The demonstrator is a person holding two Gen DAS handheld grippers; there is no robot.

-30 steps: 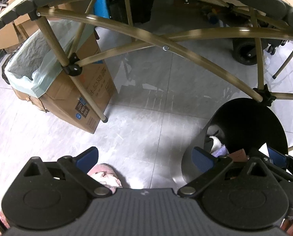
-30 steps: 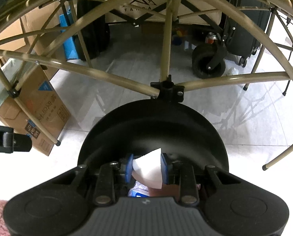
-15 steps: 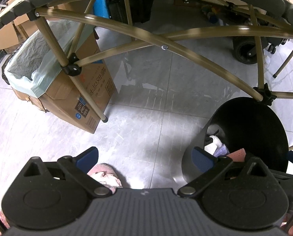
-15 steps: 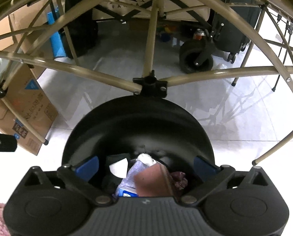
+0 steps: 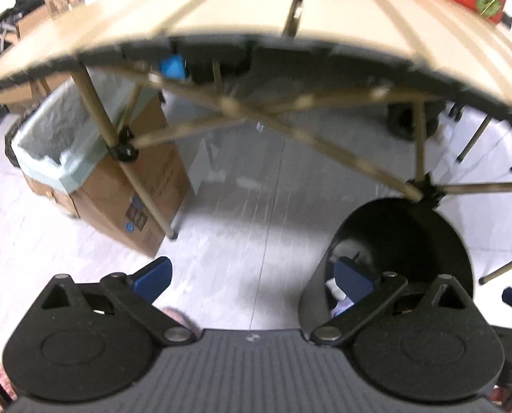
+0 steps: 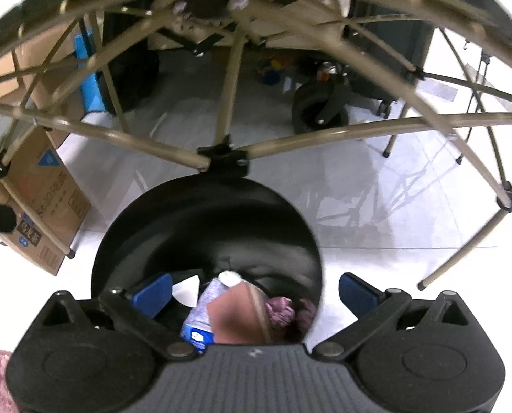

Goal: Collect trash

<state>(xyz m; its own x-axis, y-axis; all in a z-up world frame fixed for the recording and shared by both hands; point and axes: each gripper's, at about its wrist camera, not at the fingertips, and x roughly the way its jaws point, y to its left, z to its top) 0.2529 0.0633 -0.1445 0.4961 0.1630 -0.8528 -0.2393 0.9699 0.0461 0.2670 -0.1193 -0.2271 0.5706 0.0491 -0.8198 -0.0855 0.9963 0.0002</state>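
Pale grey floor tiles (image 5: 256, 206) are shining under bright light around me; a folding worktop (image 5: 324, 13) is spreading overhead on crossed tan legs (image 6: 228, 103); a lined cardboard box (image 5: 145, 186) is standing at its left; a dark wheel (image 6: 316, 105) is sitting behind.

One black bin (image 6: 207, 227) holding approx. five trash items: one white paper scrap (image 6: 187, 292), one pale purple wrapper (image 6: 207, 296), one brown card (image 6: 235, 313), one magenta crumple (image 6: 283, 309), one white wad (image 6: 230, 277). Two cardboard boxes, one lined w/ a pale green bag (image 5: 49, 137). One folding table (image 5: 290, 17). One black wheel (image 6: 314, 106).
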